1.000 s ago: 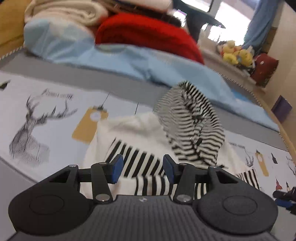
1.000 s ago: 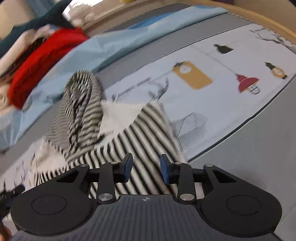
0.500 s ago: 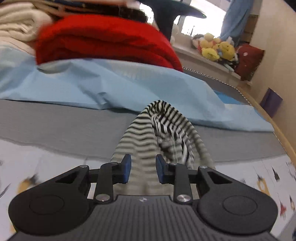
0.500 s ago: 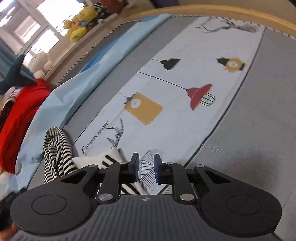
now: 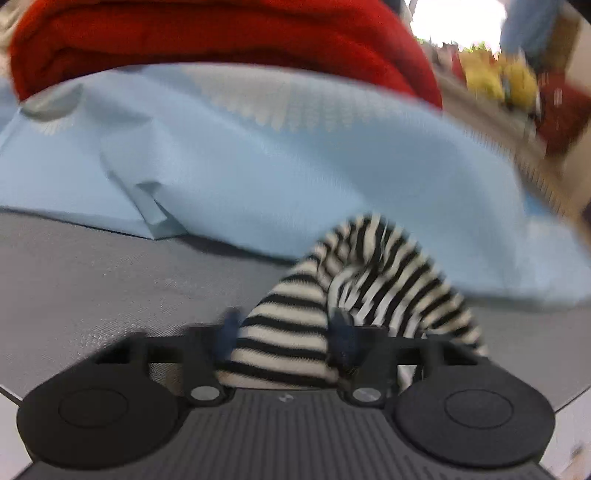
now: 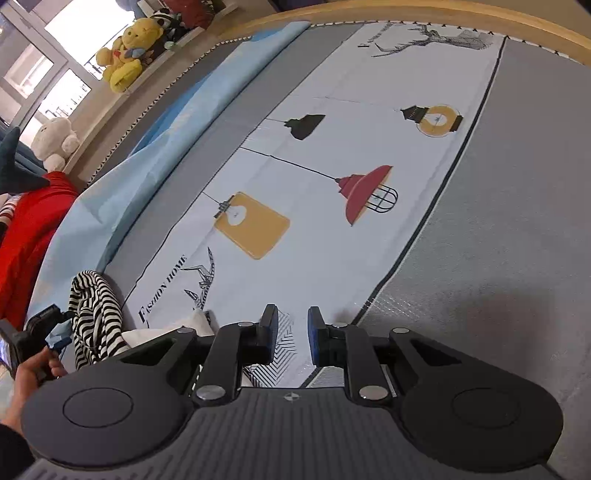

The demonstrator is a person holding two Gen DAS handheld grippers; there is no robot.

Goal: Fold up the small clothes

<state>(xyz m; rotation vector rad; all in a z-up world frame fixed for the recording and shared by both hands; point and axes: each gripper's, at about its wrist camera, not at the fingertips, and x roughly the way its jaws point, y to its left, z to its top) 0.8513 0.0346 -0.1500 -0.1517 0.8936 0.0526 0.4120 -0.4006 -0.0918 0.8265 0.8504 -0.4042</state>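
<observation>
Two wrist views of a bed with a printed cover. In the left wrist view, blurred by motion: left gripper (image 5: pixel 282 334) low in the frame, blue-padded fingers parted with a fold of the striped garment (image 5: pixel 291 332) lying between them; pads appear to touch the cloth on both sides, but blur prevents telling whether clamped. Black-and-cream stripes bunched into a rounded hump rising just ahead of the fingers and trailing off to the right. Beneath it, grey bedcover (image 5: pixel 110 288). Behind, a crumpled light blue sheet (image 5: pixel 258 147), and on top of that a folded red blanket (image 5: pixel 221 33). Far right, out of focus, yellow plush toys (image 5: pixel 498 77) on a ledge.

In the right wrist view, sharp: right gripper (image 6: pixel 292 338) with fingers slightly apart, holding nothing, hovering over the white printed panel (image 6: pixel 332 110) of the cover. Printed on the panel: a red lamp (image 6: pixel 364 192), a yellow tag-shaped lamp (image 6: pixel 255 225), a black pendant lamp (image 6: pixel 304 125), a stag drawing (image 6: pixel 436 38) near the far edge. At lower left, same striped garment (image 6: pixel 94 314) standing up in a twisted bunch, its white part reaching toward the gripper's left finger. Beside it, a bare hand (image 6: pixel 31 369) gripping the other tool. Along the window ledge, a yellow bear (image 6: pixel 129 51) and a white plush (image 6: pixel 55 142).
</observation>
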